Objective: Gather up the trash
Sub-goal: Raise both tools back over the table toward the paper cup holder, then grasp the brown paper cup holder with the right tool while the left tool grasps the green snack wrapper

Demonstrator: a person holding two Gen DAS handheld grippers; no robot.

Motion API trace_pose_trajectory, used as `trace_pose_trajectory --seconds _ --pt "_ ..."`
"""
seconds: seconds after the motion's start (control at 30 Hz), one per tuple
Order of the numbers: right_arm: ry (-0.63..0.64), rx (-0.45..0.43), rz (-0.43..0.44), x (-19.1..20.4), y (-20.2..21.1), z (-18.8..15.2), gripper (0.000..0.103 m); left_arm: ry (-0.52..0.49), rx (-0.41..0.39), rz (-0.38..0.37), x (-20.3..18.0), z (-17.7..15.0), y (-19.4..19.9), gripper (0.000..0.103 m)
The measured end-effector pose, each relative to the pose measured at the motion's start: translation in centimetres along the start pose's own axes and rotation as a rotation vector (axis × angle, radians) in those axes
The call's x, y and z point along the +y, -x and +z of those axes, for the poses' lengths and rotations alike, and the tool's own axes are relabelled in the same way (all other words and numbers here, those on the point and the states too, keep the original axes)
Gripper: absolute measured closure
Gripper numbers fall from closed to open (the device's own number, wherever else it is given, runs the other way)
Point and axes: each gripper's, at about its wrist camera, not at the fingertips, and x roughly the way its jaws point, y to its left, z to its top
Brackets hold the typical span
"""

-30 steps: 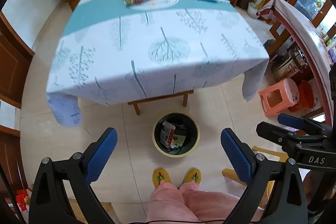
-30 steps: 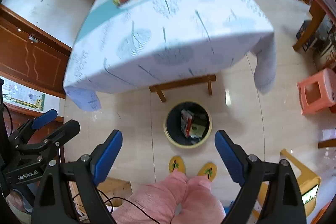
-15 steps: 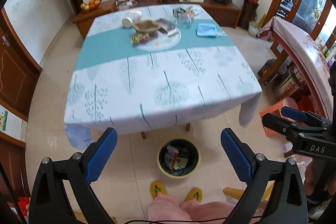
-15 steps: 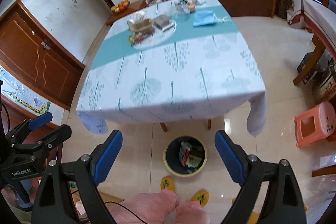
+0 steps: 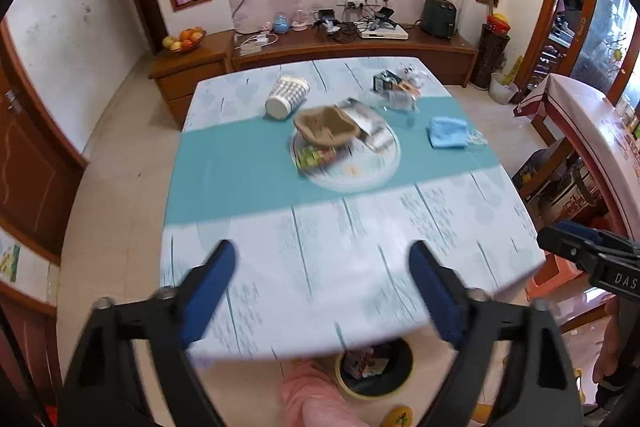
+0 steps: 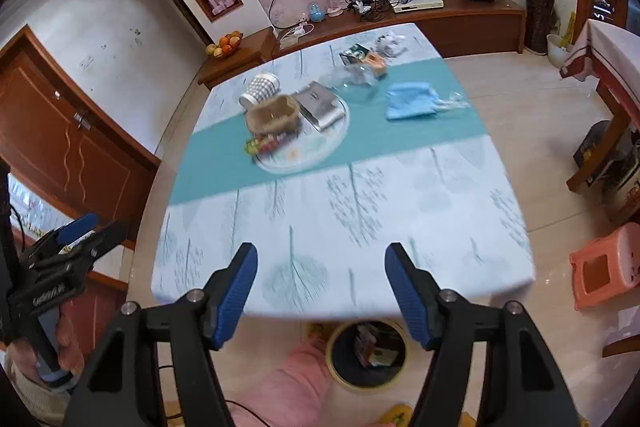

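**Both claws empty over the near edge, trash split between the plate and the bin**

So here both claws hang above the near end of the surface (image 5: 360,267), the one with the white-and-teal leaf print cloth. The left claw (image 5: 322,291) has its blue pads apart and they're closing in, with nothing between them, just tablecloth behind. Same story for the right claw (image 6: 322,293): pads apart, closing, nothing caught in there.

Where the trash is: the round plate (image 5: 360,175) sits mid-surface on the teal stripe, and it carries a crumpled brown paper bag (image 5: 326,127), a silvery wrapper (image 5: 370,127) beside it and a colourful snack wrapper (image 5: 314,159) at its near-left edge. All well beyond both claws. It's blurry, so I can't read any labels.

Other stuff around there: a white patterned cup (image 5: 287,95) lying on its side behind the plate, a folded blue cloth (image 5: 448,133) off to the right on the stripe, and a small clutter of packets (image 5: 396,87) toward the far right corner.

The bin (image 6: 366,357), dark inside with a yellow rim, stands on the floor just under the near edge, partly hidden by it, and has some packaging in it. Pink trouser legs (image 6: 288,383) show right next to it. An orange stool (image 6: 604,267) sits off on the right.
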Motion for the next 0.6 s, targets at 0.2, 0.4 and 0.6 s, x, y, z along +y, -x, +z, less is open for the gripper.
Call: trace_pose_trajectory --seconds 0.2,0.4,0.6 --pt "-0.138 0.068 0.017 3.3 -7.4 6.0 0.042 -0.027 0.108 -0.072 6.6 7.6 -6.8 0.035" --pt "-0.263 0.135 0.031 6.0 -16.5 11.4 0.042 -0.142 0.170 -0.088 10.6 13.0 -13.8 0.035" --pt "-0.452 0.192 0.050 4.7 -25.6 15.0 0.042 -0.187 0.248 -0.198 10.7 14.6 -20.9 0.035"
